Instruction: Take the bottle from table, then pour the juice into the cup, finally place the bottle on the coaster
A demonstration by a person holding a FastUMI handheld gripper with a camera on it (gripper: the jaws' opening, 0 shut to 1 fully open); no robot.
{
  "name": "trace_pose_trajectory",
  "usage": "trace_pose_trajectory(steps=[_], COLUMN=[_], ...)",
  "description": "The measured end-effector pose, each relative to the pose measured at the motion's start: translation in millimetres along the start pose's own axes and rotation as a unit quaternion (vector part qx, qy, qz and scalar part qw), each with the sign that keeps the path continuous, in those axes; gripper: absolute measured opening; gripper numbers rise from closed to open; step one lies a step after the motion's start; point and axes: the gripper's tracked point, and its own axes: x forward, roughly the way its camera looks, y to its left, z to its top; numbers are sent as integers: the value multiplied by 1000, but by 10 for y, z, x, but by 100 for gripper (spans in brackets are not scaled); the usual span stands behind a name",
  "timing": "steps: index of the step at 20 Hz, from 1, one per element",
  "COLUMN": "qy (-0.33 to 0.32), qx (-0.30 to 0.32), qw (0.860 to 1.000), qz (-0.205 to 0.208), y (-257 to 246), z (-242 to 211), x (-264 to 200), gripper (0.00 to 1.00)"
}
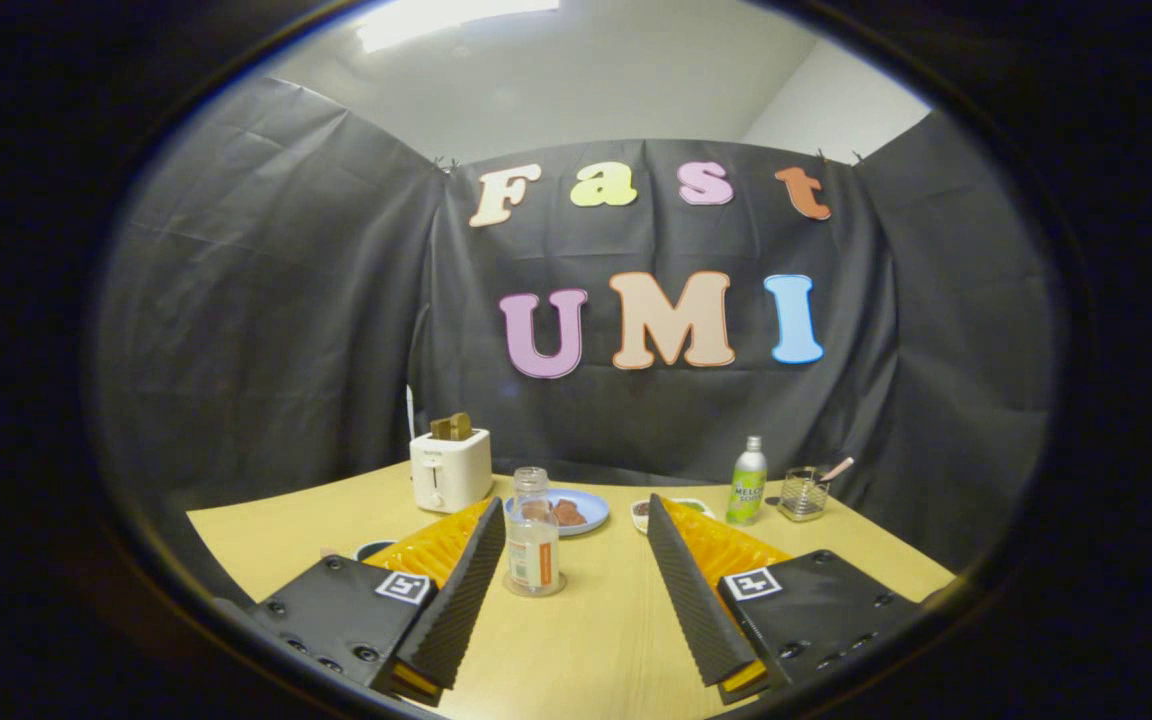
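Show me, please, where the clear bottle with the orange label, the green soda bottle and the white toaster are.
Clear bottle with the orange label [533, 548]: gripper view, on its labelled body.
Green soda bottle [747, 487]: gripper view, on its label.
White toaster [450, 470]: gripper view, on its front face.

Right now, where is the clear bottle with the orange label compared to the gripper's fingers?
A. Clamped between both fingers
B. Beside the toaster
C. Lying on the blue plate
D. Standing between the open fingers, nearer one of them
D: the clear bottle stands upright on the table between the fingers of the open gripper, close to one finger, not pressed by either.
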Motion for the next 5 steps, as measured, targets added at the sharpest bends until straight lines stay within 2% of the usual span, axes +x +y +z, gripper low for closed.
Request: trace_pose_trajectory(steps=[5], qy=[-11], qx=[0], qw=[1000], qz=[4], y=[37], z=[111], x=[-121], gripper=[90])
